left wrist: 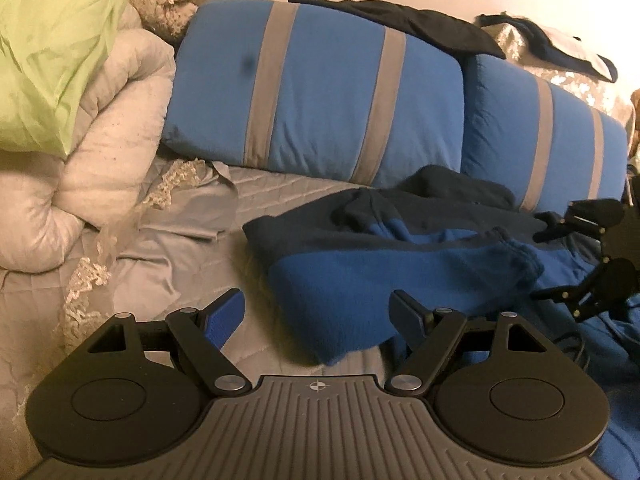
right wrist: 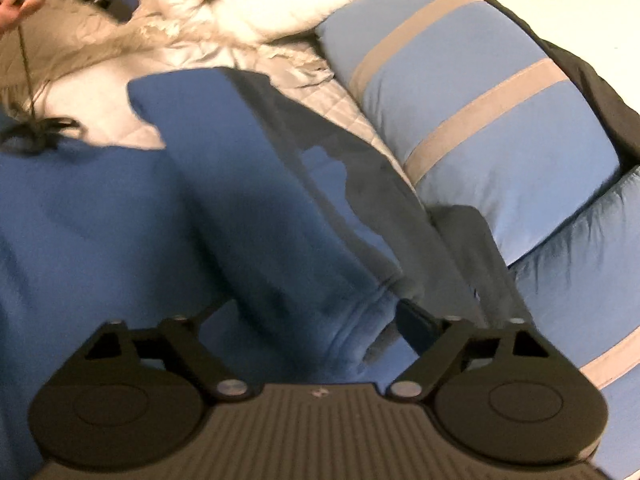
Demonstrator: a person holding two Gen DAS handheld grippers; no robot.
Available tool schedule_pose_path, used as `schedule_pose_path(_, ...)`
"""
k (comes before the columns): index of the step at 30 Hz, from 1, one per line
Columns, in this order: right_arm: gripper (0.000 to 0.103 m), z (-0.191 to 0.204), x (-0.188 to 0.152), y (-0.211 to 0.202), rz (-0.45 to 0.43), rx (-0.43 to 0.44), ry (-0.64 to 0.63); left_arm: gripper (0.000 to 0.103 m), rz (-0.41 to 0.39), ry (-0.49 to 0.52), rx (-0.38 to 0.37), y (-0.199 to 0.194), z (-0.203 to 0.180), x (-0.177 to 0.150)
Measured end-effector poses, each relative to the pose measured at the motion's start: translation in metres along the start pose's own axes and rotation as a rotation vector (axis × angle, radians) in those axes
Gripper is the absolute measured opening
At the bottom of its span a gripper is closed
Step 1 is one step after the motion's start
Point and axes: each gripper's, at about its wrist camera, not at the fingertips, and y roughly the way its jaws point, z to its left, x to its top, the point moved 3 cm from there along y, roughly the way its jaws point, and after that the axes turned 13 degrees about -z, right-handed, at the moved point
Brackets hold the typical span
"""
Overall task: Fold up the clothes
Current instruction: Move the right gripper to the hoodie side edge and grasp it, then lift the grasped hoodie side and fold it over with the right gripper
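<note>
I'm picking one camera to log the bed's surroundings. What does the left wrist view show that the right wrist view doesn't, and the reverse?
Only the left wrist view: a green pillow at the upper left, and the right gripper beside the blue fleece garment.

Only the right wrist view: a person's hand in the top left corner, and the garment's cuff between the right gripper's open fingers.

Both: the garment, the blue pillows with grey stripes, the white comforter and the grey quilted bedcover.
</note>
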Motion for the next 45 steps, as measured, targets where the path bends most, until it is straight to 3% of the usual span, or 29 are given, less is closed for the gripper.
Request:
schedule_pose_path(7,0.079,0.016,0.008,0.016,0.096,0.168,-0.211,0.079,0.014,-0.012,-0.003,0.006,-0.003,-0.011)
schedule_pose_path(12,0.077,0.015,0.004,0.031,0.171,0.246,-0.209,0.079,0.025,-0.026,-0.005,0.008,-0.002,-0.016)
schedule_pose_path(14,0.071,0.019,-0.004,0.033,0.208,0.274,-0.231,0.079,0.028,-0.024,-0.010,0.008,-0.001,-0.017)
schedule_pose_path(19,0.067,0.024,-0.014,0.022,0.229,0.327,-0.215,0.079,0.037,-0.045,-0.021,0.008,0.004,-0.022)
schedule_pose_path(24,0.067,0.022,-0.005,0.019,0.196,0.279,-0.280,0.079,0.055,-0.095,-0.004,0.013,0.010,-0.030)
schedule_pose_path(31,0.046,0.027,-0.005,0.029,0.243,0.273,-0.452,0.079,0.059,-0.095,-0.010,0.009,0.012,-0.034)
schedule_pose_path(37,0.043,0.035,-0.012,0.033,0.262,0.267,-0.549,0.079,0.060,-0.095,-0.004,0.012,0.010,-0.034)
schedule_pose_path(38,0.023,0.038,-0.015,0.032,0.269,0.265,-0.580,0.079,0.059,-0.092,-0.004,0.012,0.009,-0.034)
schedule_pose_path(40,0.011,0.042,-0.016,0.031,0.270,0.240,-0.629,0.079,0.057,-0.064,-0.004,0.013,0.006,-0.034)
schedule_pose_path(45,0.007,0.035,-0.003,0.028,0.223,0.103,-0.707,0.079,0.054,-0.025,-0.004,0.016,0.000,-0.034)
